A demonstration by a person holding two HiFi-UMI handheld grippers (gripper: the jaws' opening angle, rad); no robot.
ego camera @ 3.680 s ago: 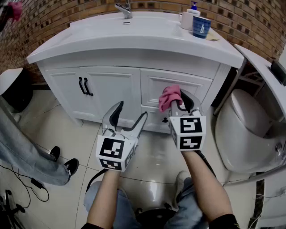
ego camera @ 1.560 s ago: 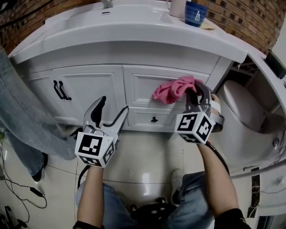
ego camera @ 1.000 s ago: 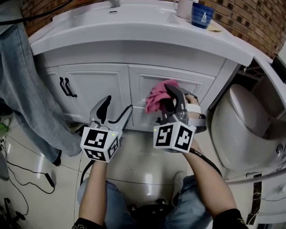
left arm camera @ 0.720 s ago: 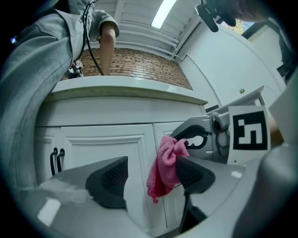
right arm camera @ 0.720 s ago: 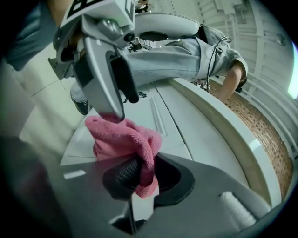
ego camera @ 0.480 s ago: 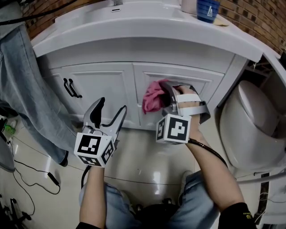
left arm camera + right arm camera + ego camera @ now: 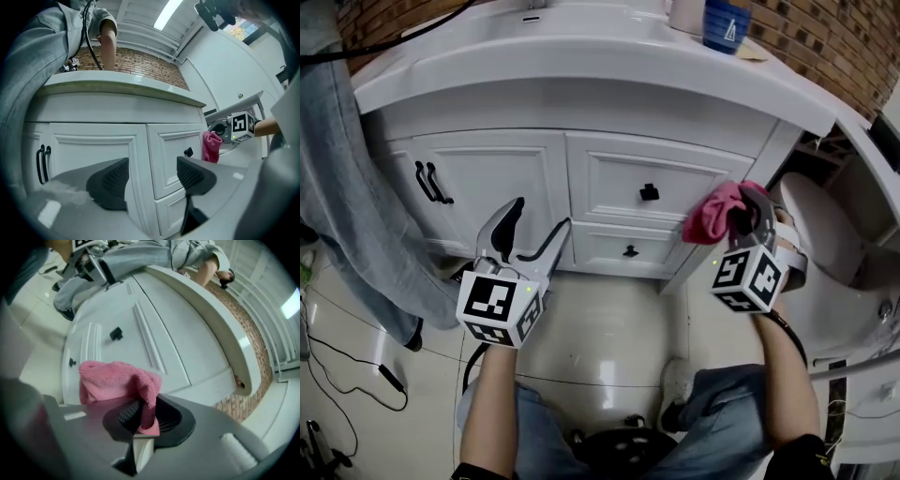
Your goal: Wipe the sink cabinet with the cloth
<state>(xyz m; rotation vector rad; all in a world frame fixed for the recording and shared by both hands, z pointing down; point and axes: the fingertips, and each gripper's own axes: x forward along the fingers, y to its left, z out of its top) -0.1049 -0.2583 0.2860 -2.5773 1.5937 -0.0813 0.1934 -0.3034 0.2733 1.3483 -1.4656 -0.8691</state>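
Note:
The white sink cabinet fills the head view, with two doors at the left and two drawers at the right. My right gripper is shut on a pink cloth at the cabinet's right front corner, beside the lower drawer. In the left gripper view the cloth hangs by the drawer knob. My left gripper is open with nothing between its jaws, held off the cabinet in front of the right door.
A blue cup and a white cup stand on the countertop. A white toilet stands right of the cabinet. A person in grey trousers stands at the left. Cables lie on the tiled floor.
My right gripper has swept the pink cloth from the upper drawer's front rightward and down to the cabinet's right corner. The left gripper has stayed open in about the same place.

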